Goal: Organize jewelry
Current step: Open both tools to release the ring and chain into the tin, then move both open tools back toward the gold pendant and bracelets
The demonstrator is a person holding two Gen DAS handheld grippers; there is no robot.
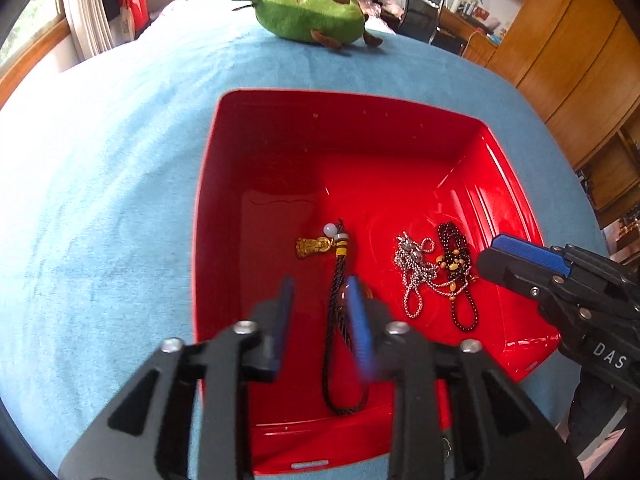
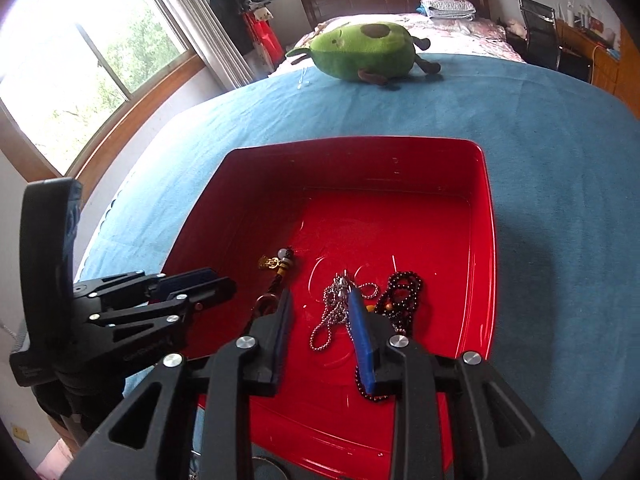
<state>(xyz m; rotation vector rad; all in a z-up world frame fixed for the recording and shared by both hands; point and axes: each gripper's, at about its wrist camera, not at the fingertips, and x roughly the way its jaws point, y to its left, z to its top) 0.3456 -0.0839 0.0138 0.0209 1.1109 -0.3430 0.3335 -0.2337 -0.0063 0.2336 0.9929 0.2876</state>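
- Bed with blue blanket [image 1: 100,184] carries the red bin [image 1: 360,128]; soft surface, so a bump on the rim could tip or slide it.
- Left gripper [image 1: 320,320] hangs over the bin's near-left floor, fingers parted, nothing gripped; black cord necklace [image 1: 332,320] lies below, could snag a finger.
- Right gripper [image 2: 320,328] over the bin's middle, fingers parted, empty.
- Silver chain [image 2: 332,312] and dark bead strand [image 2: 404,292] touch on the bin floor; risk: tangling.

Blue-covered bed [image 1: 120,160] carries red tray [image 1: 340,100] and avocado plush [image 1: 312,12]
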